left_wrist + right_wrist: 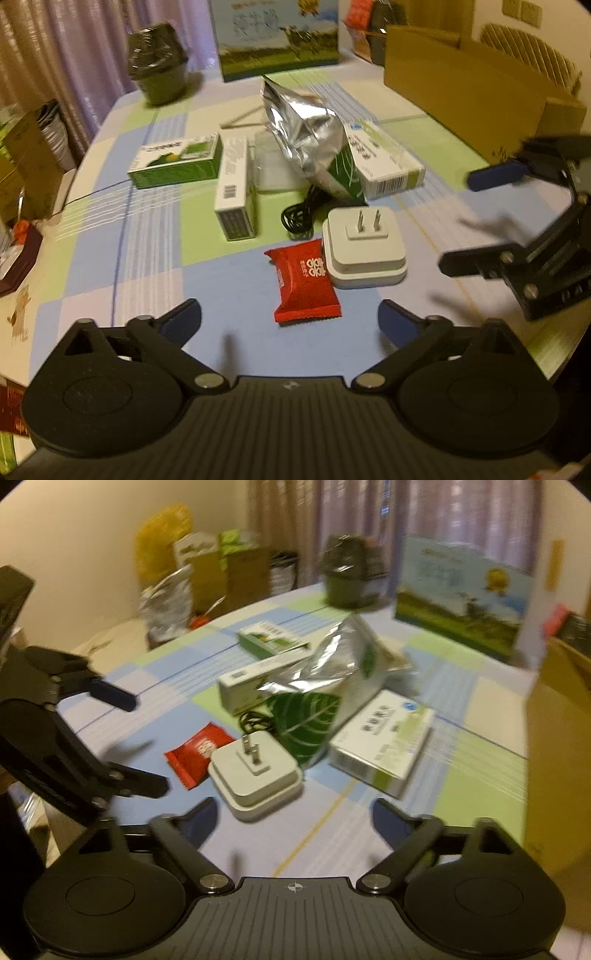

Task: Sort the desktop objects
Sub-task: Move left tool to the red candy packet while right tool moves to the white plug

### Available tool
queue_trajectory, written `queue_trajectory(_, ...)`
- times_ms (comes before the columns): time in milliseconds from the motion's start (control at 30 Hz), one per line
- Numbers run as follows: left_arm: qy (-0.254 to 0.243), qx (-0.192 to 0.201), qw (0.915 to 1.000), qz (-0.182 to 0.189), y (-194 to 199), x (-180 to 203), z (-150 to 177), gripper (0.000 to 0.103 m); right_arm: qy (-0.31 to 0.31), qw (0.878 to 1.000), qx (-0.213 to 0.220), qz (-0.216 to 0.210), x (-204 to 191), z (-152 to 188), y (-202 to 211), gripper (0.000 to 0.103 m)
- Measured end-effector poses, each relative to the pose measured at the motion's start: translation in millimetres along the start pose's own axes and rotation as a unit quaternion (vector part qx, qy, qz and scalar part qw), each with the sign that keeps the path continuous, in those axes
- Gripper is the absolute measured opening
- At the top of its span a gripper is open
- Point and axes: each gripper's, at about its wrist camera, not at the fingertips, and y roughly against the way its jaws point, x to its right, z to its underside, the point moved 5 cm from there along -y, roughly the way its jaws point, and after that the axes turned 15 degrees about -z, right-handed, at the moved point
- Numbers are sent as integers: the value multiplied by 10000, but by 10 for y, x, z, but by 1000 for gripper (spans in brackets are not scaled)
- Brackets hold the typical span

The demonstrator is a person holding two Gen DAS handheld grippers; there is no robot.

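Red packet (306, 283): lies flat on the checked tablecloth (147, 266), just ahead of my left gripper (290, 319), its right edge touching the white plug adapter (364, 245).
Plug adapter: prongs up, sits just ahead of my right gripper (293, 818) and slightly left of its centre.
Left gripper: my fingers (181, 319) are spread wide, nothing between them.
Right gripper: fingers (201, 821) also spread wide, holding nothing.
Foil bag (306, 144): leans behind the adapter, a coiled black cable (299, 218) at its foot.
White box (384, 158): lies right of the bag, touching it.
Two more boxes: a green one (177, 162) and a white one (234, 188), side by side left of the bag.
Cardboard carton (461, 92): stands at the far right edge of the table.
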Motion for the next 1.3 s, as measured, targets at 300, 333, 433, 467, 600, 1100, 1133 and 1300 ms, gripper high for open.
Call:
queue_trajectory(300, 57, -124, 9999, 99, -320, -76, 52, 83, 667, 9964, -403, -346, 19, -61, -374, 77)
queue_trajectory(333, 106, -113, 9998, 158, -341, -88, 57, 84, 704, 9959, -442, -352, 30, -66, -410, 77)
queue_trajectory(433, 183, -100, 9995, 219, -359, -96, 38, 84, 732, 9948, -473, -523, 64, -84, -494, 77)
queue_trajectory(467, 161, -78, 9996, 210, -362, -94, 29, 83, 725, 9945, -470, -588, 71, -93, -525, 77)
queue_trajectory(600, 181, 30, 9995, 253, -357, -89, -3, 81, 828, 9924, -486, -772, 13, -115, -596, 76)
queue_trajectory(1100, 530, 15, 9981, 319, -415, -16, -65, 79, 68, 9987, -507, 53, 100, 46, -267, 66)
queue_trajectory(1133, 558, 0, 9981, 263, -424, -11, -77, 77, -14, 9987, -477, 168, 110, 71, -233, 66)
queue_trajectory(1300, 672, -2, 9977, 12, -426, 12, -106, 59, -729, 9947, -269, 678, 258, 218, -86, 65)
